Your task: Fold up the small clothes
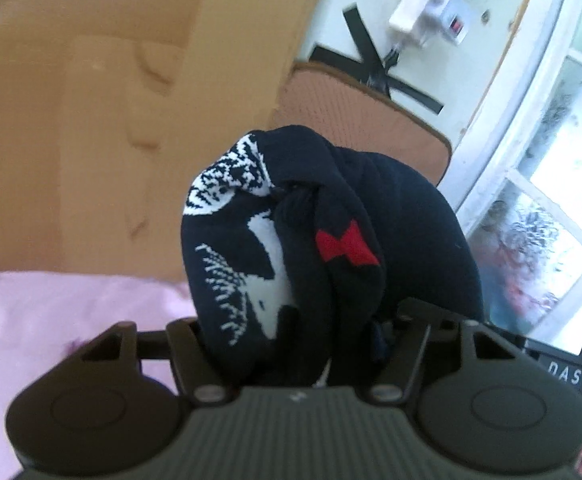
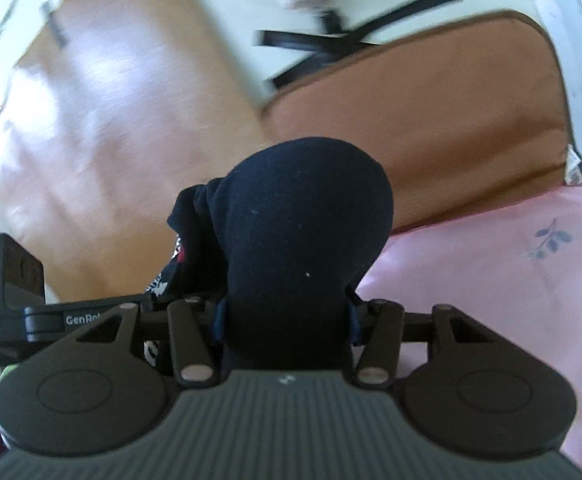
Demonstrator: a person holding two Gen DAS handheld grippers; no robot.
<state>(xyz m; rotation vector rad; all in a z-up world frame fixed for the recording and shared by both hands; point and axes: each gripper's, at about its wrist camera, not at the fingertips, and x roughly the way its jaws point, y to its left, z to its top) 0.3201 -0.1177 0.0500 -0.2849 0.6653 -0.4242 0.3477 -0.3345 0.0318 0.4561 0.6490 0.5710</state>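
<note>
— Between the left gripper's (image 1: 291, 332) fingers: one navy sock bundle (image 1: 315, 232), white pattern, red mark, clamped. Fingertips?
— Hidden under fabric. Right gripper (image 2: 287, 320) likewise clenches the plain navy end, above the pink bedsheet (image 2: 491, 280).
— Background?
— Brown cushion (image 2: 431, 120) blurred; wooden panel (image 1: 71, 120) indistinct.

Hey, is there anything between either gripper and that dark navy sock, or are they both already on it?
Nothing visible stands between them. The left gripper is closed on the navy sock with the white pattern, and the right gripper is closed on a plain navy part, seemingly the same sock.
</note>
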